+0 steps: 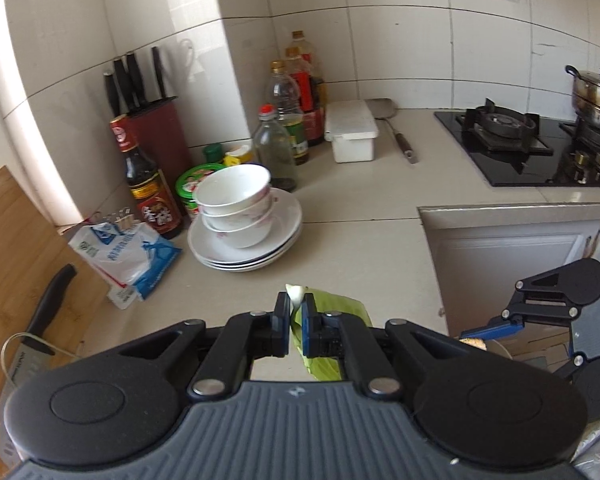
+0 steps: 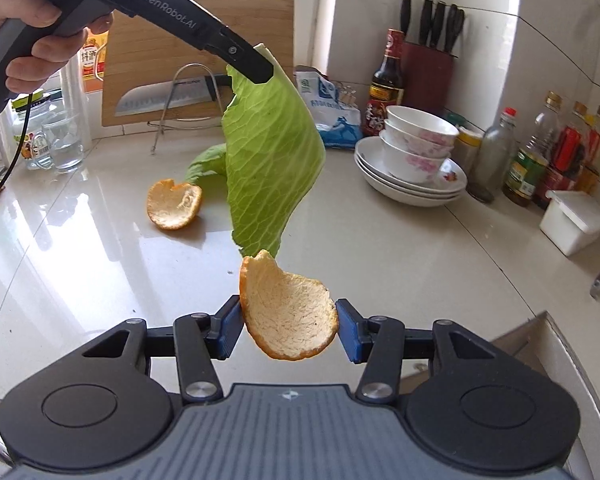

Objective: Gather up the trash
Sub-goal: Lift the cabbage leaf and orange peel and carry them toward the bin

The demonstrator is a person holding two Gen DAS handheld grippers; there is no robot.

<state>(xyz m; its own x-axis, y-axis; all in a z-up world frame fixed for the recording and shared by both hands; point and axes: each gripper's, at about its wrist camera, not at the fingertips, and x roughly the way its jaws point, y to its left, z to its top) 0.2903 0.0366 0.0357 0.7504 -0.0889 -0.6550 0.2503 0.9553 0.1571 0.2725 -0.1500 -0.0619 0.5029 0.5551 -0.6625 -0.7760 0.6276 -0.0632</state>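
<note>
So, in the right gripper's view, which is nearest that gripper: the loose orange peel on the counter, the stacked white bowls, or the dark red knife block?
1. Loose orange peel, ahead left.
2. Stacked white bowls, right.
3. Dark red knife block, back corner.

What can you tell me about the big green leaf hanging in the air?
The cabbage leaf is pale green with lighter veins, thin and floppy, its edges torn. It hangs lifted off the counter, pinched at its whitish stem end by the left hand-held gripper, jaws shut. Its lower tip dangles just above the orange peel held in the right hand-held gripper.
</note>
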